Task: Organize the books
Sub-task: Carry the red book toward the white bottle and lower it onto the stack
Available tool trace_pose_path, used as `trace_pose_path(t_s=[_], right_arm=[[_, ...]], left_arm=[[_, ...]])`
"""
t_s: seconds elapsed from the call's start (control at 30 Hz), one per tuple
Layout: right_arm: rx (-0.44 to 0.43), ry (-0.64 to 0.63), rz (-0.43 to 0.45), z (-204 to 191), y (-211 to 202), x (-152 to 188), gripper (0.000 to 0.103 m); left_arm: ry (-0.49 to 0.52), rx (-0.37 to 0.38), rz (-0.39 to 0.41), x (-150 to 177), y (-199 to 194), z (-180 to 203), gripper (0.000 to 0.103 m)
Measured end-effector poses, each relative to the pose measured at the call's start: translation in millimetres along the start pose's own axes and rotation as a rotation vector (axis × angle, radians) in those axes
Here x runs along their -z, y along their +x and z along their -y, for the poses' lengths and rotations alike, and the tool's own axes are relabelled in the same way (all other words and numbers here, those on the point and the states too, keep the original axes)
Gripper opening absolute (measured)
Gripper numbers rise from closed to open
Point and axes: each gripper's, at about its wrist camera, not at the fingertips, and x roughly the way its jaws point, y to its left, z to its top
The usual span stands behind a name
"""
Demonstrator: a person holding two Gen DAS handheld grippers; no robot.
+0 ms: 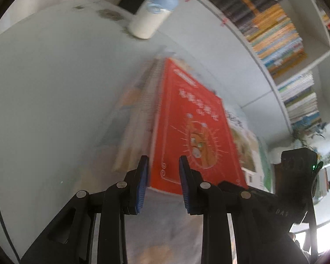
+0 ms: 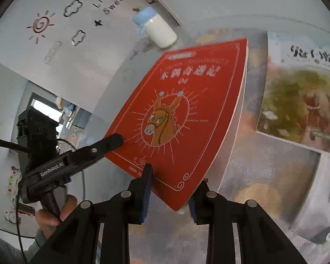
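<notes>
A red book [image 2: 182, 114] with a donkey on its cover is tilted up off the books beneath it; it also shows in the left wrist view [image 1: 191, 127]. My right gripper [image 2: 171, 182] has its fingers on either side of the book's near corner, apparently gripping it. My left gripper [image 1: 164, 171] is open at the book's near edge; in the right wrist view one of its fingers [image 2: 112, 143] lies against the cover's left edge. Under the red book lies a large picture book [image 2: 301, 101] and a spiral-bound book [image 1: 147, 101].
A white bottle with a blue cap [image 1: 151, 15] stands on the table [image 1: 55, 88] beyond the books; it also shows in the right wrist view [image 2: 156, 26]. Shelves full of books [image 1: 281, 41] run along the far side. A decorated wall [image 2: 77, 22] is behind.
</notes>
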Motion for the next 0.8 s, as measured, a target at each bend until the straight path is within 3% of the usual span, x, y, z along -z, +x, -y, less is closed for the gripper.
trace_pose_path(t_s=[0.23, 0.37, 0.53, 0.63, 0.8], right_arm=[[-0.019, 0.086, -0.078, 9, -5, -2, 0.030], [-0.038, 0.234, -0.012, 35, -28, 5, 0.030], [0.108, 0.220, -0.033, 28, -8, -17, 0.032], [0.146, 0.200, -0.051, 14, 7, -28, 0.034], [0.095, 0.211, -0.037, 21, -12, -18, 0.034]], left_arm=[[0.012, -0.042, -0.043, 13, -15, -17, 0.027], [0.031, -0.031, -0.092, 26, -16, -11, 0.027], [0.051, 0.005, -0.121, 38, -14, 6, 0.027], [0.071, 0.030, -0.129, 36, -12, 18, 0.027], [0.141, 0.099, -0.165, 35, 1, 53, 0.027]])
